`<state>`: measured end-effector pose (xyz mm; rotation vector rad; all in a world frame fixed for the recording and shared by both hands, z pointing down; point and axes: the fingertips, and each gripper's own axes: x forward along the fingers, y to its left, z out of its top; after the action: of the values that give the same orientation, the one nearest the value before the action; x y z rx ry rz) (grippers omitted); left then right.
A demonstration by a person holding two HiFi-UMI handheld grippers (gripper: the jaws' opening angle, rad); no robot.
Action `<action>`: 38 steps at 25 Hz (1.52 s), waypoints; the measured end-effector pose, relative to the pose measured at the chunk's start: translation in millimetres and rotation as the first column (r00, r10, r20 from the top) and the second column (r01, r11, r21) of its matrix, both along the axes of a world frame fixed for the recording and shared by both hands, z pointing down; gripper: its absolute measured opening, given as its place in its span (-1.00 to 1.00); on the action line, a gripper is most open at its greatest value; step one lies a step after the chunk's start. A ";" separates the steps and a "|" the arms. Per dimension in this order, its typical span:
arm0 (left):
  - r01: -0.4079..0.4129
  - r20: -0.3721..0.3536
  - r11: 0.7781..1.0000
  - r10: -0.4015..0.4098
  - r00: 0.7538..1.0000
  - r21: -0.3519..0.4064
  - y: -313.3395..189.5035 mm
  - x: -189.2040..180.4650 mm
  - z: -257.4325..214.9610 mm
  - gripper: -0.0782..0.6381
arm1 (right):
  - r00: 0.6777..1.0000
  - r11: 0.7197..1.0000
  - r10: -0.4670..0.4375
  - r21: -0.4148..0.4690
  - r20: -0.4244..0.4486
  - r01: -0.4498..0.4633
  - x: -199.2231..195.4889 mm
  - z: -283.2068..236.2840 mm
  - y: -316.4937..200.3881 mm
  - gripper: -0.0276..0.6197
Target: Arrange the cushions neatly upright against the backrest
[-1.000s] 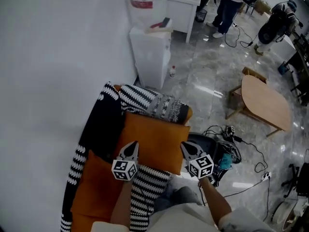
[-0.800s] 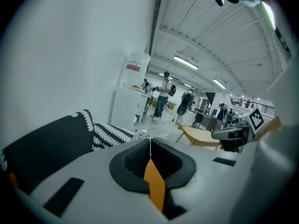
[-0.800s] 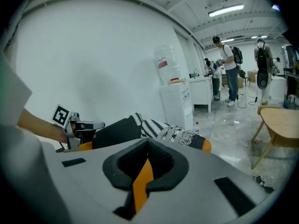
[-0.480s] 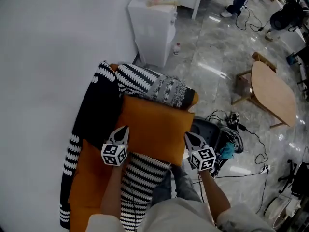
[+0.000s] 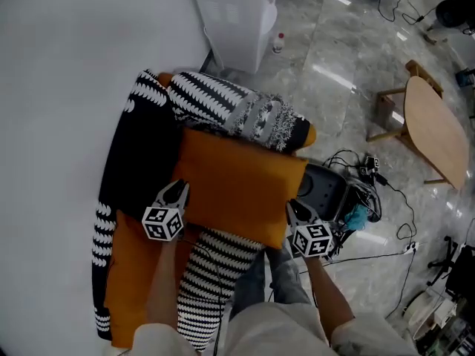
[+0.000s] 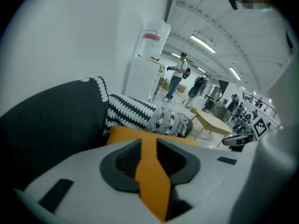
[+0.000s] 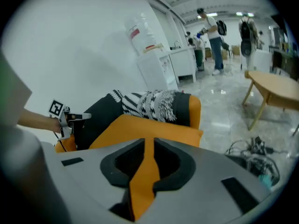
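Observation:
Both grippers hold a plain orange cushion (image 5: 237, 184) over an orange sofa (image 5: 130, 288). My left gripper (image 5: 178, 189) pinches the cushion's left edge; its jaws are just starting to open, with orange fabric (image 6: 152, 171) still pressed between them. My right gripper (image 5: 292, 208) is shut on the right edge, where orange fabric (image 7: 142, 181) fills its jaws. Behind the cushion a black-and-white zigzag cushion (image 5: 230, 110) leans at the sofa's far end. A black cushion with white trim (image 5: 137, 154) stands against the wall side. A striped cushion (image 5: 211, 273) lies under the orange one.
A white water dispenser (image 5: 237, 13) stands beyond the sofa's far end. To the right on the marble floor are a black bag with cables (image 5: 338, 191) and a wooden table (image 5: 438, 132). People (image 7: 215, 31) stand far off. A white wall (image 5: 59, 87) runs along the left.
The view has tipped downward. My left gripper has moved outward to the left, and the orange cushion now hangs wider and flatter between the two grippers.

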<state>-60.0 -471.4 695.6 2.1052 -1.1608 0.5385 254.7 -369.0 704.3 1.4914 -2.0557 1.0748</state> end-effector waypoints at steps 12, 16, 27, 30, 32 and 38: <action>-0.065 0.188 0.941 0.134 0.973 -0.333 -19.0 -53.2 152.6 0.33 | 0.952 0.890 0.292 -0.389 0.089 -0.236 26.6 155.3 17.2 0.41; -0.089 0.181 0.917 0.171 0.969 -0.389 -16.4 -53.3 177.3 0.38 | 0.951 0.867 0.299 -0.438 0.076 -0.238 26.2 177.7 18.4 0.42; -0.134 0.066 0.882 0.183 0.981 -0.452 -1.4 -37.4 184.1 0.19 | 0.964 0.876 0.224 -0.462 0.142 -0.136 12.5 179.9 18.5 0.00; -0.180 0.075 0.889 0.232 0.970 -0.422 4.8 -28.4 166.1 -0.22 | 0.972 0.900 0.183 -0.423 0.150 -0.105 7.8 166.3 21.4 -0.30; -0.191 0.088 0.901 0.243 0.966 -0.389 7.0 -25.3 154.8 -0.34 | 0.975 0.911 0.162 -0.402 0.150 -0.090 5.6 154.7 22.1 -0.40; -0.152 0.047 0.937 0.175 0.983 -0.314 27.6 -28.6 124.1 -0.37 | 0.990 0.950 0.103 -0.305 0.099 -0.068 7.7 118.8 24.6 -0.45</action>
<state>-88.6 -443.8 819.7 1.9300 -0.8783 0.8272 262.4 -344.4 823.1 1.4011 -1.8095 1.4652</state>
